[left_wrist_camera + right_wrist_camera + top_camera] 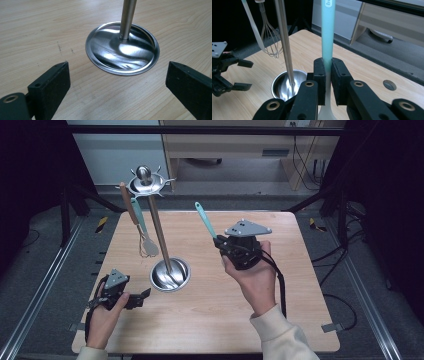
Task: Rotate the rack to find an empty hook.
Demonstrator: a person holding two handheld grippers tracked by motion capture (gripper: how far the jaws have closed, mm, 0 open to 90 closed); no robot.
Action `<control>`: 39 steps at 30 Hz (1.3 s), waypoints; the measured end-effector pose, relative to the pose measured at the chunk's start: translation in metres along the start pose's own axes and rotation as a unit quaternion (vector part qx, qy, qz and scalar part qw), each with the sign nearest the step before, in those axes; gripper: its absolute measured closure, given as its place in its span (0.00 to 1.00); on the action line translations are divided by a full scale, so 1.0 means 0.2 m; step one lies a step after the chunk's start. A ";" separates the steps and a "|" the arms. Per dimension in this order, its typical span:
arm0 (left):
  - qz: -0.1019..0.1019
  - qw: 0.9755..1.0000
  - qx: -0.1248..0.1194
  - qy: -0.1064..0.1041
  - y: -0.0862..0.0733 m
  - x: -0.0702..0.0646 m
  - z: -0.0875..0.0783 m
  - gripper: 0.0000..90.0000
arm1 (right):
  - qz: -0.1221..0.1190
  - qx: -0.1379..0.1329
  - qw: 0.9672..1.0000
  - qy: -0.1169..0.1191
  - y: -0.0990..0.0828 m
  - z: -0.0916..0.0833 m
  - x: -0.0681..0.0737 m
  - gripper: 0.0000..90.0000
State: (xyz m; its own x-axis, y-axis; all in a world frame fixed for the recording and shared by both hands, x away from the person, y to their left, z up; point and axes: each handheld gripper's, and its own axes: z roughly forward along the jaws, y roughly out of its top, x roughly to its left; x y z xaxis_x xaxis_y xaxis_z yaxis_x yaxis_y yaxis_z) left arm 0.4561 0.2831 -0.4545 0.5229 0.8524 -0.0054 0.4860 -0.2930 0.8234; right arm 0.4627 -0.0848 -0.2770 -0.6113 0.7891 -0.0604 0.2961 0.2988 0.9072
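Note:
A steel utensil stand (pixel 159 235) rises from a round dished base (pixel 170 274) (pixel 122 48) on the wooden table (pixel 210 310); a whisk (pixel 148 246) (pixel 270 40) and a wooden-handled tool (pixel 128 202) hang from its hooked top (pixel 145 181). My right gripper (pixel 220 242) (pixel 326 80) is shut on a teal-handled utensil (pixel 205 221) (pixel 327 32), held above the table right of the stand, handle pointing up and away. My left gripper (pixel 145 295) (pixel 117 80) rests low on the table left of the base, jaws open, nothing between them.
The stand's pole (pixel 284 42) stands between the two grippers. A metal frame rail (pixel 45 285) runs along the table's left side. A wooden cabinet (pixel 235 145) stands on the floor behind the table.

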 end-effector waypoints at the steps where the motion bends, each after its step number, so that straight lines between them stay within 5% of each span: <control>1: 0.000 1.000 0.000 0.000 0.00 0.00 0.00 0.06 | -0.001 0.000 1.000 0.001 0.00 0.00 0.00 0.92; 24: 0.000 1.000 0.000 -0.001 0.00 0.00 0.00 0.06 | -0.013 -0.062 0.996 0.060 0.10 0.01 0.12 0.92; 39: 0.000 1.000 0.000 -0.002 0.00 0.00 0.00 0.06 | -0.026 -0.087 0.993 0.077 0.14 0.00 0.17 0.92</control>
State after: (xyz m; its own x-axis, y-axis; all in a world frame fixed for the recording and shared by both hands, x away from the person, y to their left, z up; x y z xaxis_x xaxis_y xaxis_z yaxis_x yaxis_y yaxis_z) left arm 0.4560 0.2828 -0.4544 0.5258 0.8506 -0.0075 0.4857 -0.2930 0.8236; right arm 0.4509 -0.0500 -0.2537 -0.7309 0.6801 -0.0562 0.1388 0.2287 0.9635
